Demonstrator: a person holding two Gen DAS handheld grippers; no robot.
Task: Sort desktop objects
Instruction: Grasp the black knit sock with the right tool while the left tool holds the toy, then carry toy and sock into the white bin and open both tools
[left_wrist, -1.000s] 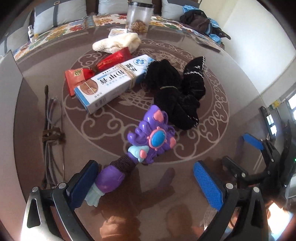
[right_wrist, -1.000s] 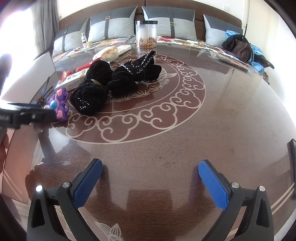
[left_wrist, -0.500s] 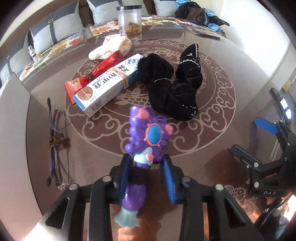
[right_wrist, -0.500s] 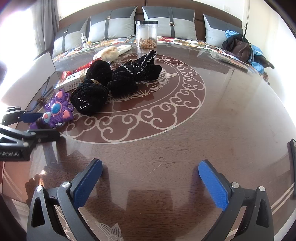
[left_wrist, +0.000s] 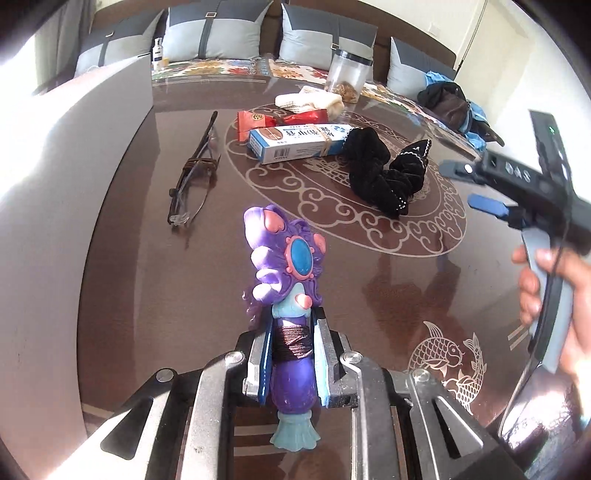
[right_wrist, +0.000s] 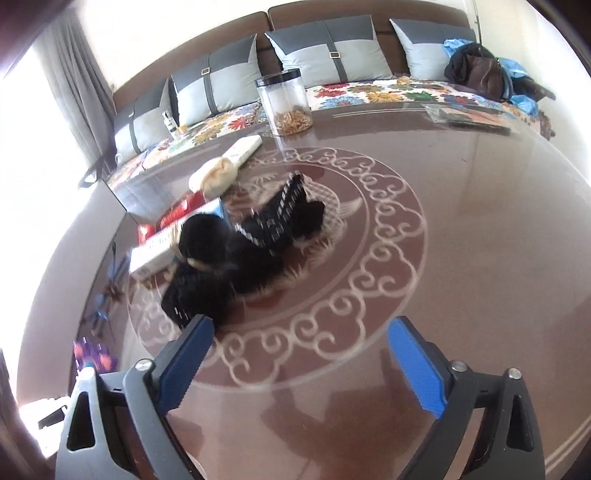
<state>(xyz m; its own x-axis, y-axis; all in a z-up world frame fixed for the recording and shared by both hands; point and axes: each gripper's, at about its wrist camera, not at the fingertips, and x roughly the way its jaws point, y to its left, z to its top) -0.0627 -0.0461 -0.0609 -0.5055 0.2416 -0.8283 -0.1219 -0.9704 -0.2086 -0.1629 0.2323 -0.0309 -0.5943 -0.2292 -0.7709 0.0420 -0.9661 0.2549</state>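
A purple toy hand mirror (left_wrist: 284, 258) with a blue oval and pink knobs stands in my left gripper (left_wrist: 291, 332), which is shut on its thread-wrapped handle above the brown table (left_wrist: 184, 295). It shows blurred at the right wrist view's lower left (right_wrist: 92, 354). My right gripper (right_wrist: 299, 332) has its jaws closing with nothing between them. Black scrunchies (right_wrist: 240, 266) lie just beyond its left finger. In the left wrist view that gripper (left_wrist: 461, 186) hovers right of the scrunchies (left_wrist: 384, 173), held by a person's hand (left_wrist: 546, 288).
A blue-and-white toothpaste box (left_wrist: 299, 142) lies beside a red snack packet (left_wrist: 255, 120) and a cream knitted cloth (left_wrist: 310, 101). Folded glasses (left_wrist: 194, 173) rest at the left. A clear jar (right_wrist: 286, 103) stands at the table's far edge, before a cushioned sofa.
My left gripper shut on the toy mirror's handle and carried it leftward off its spot. My right gripper swung toward the black scrunchies and its jaws narrowed slightly.
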